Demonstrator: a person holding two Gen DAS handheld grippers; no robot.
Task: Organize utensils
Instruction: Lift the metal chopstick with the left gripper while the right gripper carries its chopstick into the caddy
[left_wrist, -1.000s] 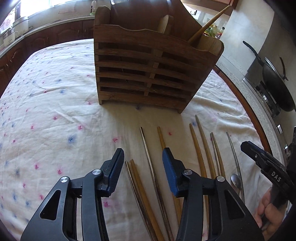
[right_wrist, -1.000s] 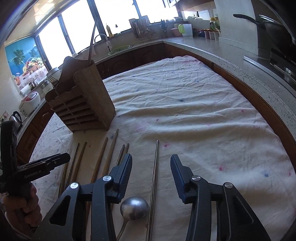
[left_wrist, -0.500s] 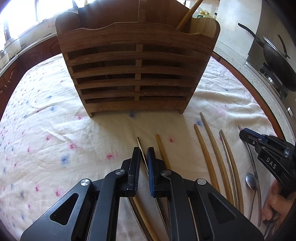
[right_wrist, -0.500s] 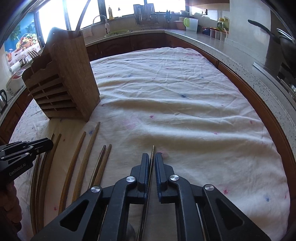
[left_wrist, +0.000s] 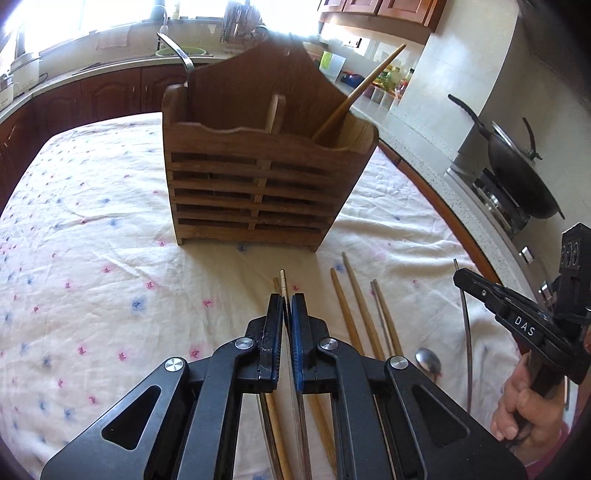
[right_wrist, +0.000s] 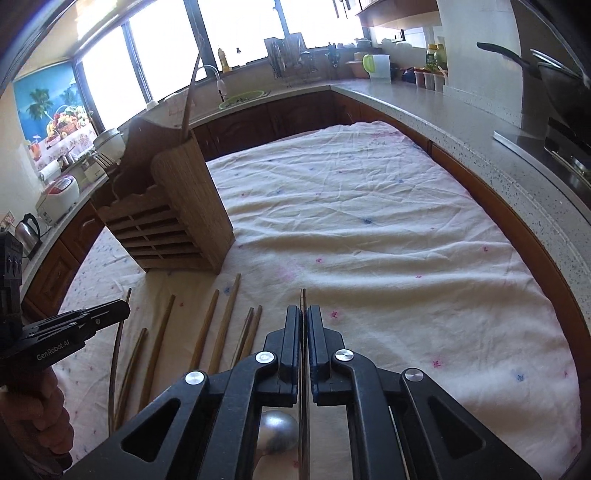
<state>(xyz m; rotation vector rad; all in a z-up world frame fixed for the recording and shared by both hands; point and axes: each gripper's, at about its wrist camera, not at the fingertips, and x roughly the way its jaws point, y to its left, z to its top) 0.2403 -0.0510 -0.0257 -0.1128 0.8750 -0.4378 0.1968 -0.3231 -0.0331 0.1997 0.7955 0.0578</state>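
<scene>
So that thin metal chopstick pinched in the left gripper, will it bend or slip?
The metal chopstick looks rigid, so it probably won't droop. Its smooth, narrow shaft might slide between the left gripper pads. Being long and gripped near one end, it may swivel.

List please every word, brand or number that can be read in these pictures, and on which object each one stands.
"DAS": white letters on the side of the right gripper, seen in the left wrist view.
"GenRobot.AI": white letters on the side of the left gripper, seen in the right wrist view.
Labels on the bottles on the far counter: too small to read.
No other text is legible.
</scene>
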